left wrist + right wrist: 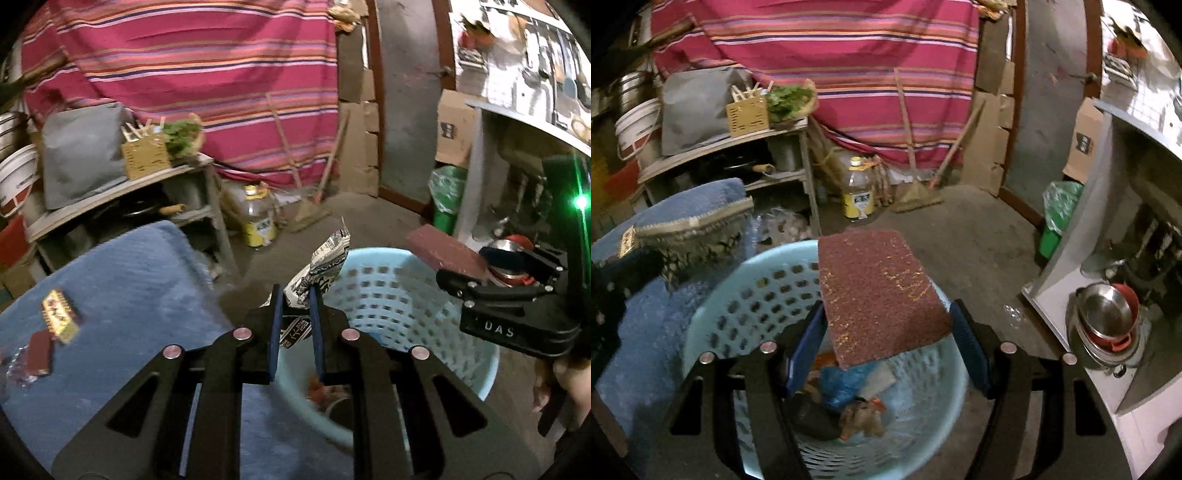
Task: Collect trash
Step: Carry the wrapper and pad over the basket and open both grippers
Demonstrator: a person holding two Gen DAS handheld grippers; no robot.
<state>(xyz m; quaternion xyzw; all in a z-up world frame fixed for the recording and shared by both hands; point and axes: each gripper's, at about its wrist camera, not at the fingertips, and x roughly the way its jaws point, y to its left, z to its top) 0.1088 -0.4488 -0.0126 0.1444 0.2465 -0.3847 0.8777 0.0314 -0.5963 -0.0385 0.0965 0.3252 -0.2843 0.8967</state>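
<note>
My left gripper (296, 295) is shut on a black-and-white printed wrapper (325, 266) and holds it over the near rim of a light blue perforated basket (388, 295). My right gripper (888, 314) is shut on a flat maroon box (879, 291) and holds it above the same basket (746, 302), which holds several pieces of trash (849, 398). The right gripper also shows in the left wrist view (458, 273), with the maroon box (443, 251) over the basket's far right rim. A gold wrapper (59, 321) and a maroon wrapper (38, 352) lie on the blue cloth (140, 280).
A shelf (738, 147) with a yellow crate and greens stands at the back left. A yellow-labelled oil bottle (858, 192) and brooms stand by the striped curtain. A green bin (1058, 218) and a grey cabinet (1082, 236) with metal bowls stand on the right.
</note>
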